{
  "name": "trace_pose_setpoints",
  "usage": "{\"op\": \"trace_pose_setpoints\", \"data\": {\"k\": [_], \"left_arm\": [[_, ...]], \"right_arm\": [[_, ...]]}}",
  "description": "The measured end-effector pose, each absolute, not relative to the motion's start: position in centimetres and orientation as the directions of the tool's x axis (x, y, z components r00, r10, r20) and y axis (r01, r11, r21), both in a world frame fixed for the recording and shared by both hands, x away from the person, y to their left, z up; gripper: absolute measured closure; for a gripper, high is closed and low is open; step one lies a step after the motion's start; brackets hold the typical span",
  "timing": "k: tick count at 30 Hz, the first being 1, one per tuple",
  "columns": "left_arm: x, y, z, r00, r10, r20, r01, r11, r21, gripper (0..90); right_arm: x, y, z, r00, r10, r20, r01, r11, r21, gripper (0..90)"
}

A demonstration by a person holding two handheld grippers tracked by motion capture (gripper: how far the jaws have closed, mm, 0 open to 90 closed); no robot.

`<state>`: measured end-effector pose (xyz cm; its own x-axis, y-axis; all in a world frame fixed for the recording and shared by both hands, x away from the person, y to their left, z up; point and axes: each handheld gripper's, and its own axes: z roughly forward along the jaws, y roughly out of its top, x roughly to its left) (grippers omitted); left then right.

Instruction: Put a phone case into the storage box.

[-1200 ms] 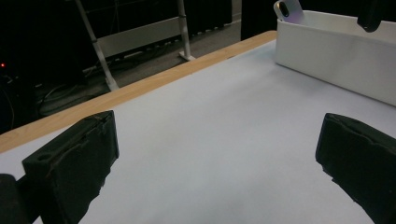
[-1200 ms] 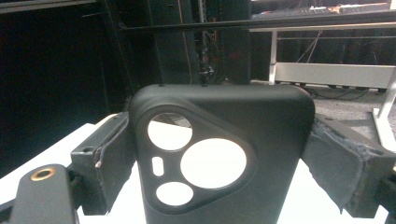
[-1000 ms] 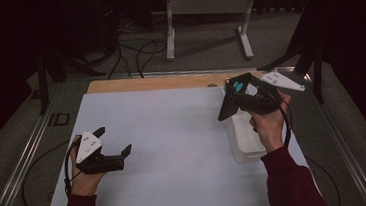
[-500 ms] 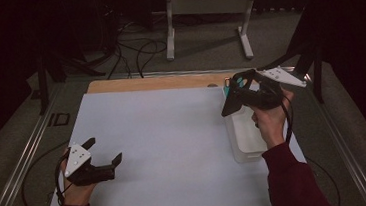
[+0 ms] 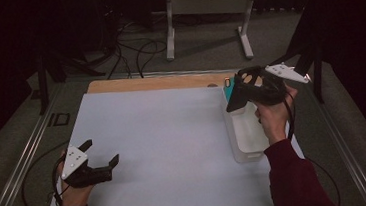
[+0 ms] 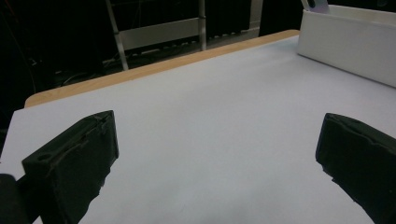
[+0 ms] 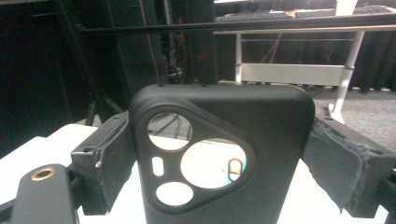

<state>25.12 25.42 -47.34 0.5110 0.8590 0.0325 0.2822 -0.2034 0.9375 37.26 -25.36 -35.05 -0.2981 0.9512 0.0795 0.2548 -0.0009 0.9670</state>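
1. Where the right gripper (image 5: 236, 101) is held up at the far right of the surface (image 5: 175, 149), its jaws are clamped on a black phone case (image 7: 219, 158), one pad pressing each long side.
2. In the right gripper view the phone case stands upright between the jaws, its camera cut-out facing the lens, with two round holes, one larger round hole and a small slot in it.
3. In the high view the right gripper hangs above the far end of a white tray (image 5: 247, 140), which lies along the right edge of the surface; whether the case touches the tray cannot be told.
4. A small teal item (image 5: 228, 90) shows just beside the gripper's far side, at the tray's far end.
5. The left gripper (image 5: 100, 155) rests low at the near left corner of the surface, well apart from the tray, held in the person's left hand (image 5: 73, 193).
6. Its jaws stand wide apart with nothing between them; the left gripper view shows bare white surface between the two black pads and the tray's wall (image 6: 345, 42) at the far right.
7. A wooden strip (image 5: 159, 82) runs along the far edge of the surface.
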Motion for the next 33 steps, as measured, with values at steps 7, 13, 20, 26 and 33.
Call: {"op": "trace_pose_setpoints", "data": {"k": [7,13,20,26,33], "left_arm": [[25.1,25.4,-47.3,0.507,0.861,0.034,0.281,-0.202,0.938,0.0],[25.0,25.5,-47.2,0.505,0.863,0.031,0.277,-0.196,0.941,0.0],[24.9,25.6,-47.1,0.503,0.864,0.029,0.274,-0.191,0.943,0.0],[24.9,25.6,-47.1,0.5,0.866,0.027,0.274,-0.187,0.943,0.0],[24.9,25.5,-47.1,0.502,0.864,0.031,0.271,-0.192,0.943,0.0]], "right_arm": [[38.1,-25.6,-35.4,-0.27,0.96,0.07,0.263,0.003,0.965,13.5],[38.9,-25.6,-35.9,-0.238,0.97,0.051,0.277,0.017,0.961,13.5],[39.9,-26.1,-36.4,-0.195,0.979,0.049,0.294,0.01,0.956,13.5],[40.5,-26.3,-36.9,-0.186,0.981,0.063,0.311,-0.002,0.95,13.5],[41.5,-26.1,-37.6,-0.159,0.985,0.061,0.329,-0.006,0.944,13.5]]}}
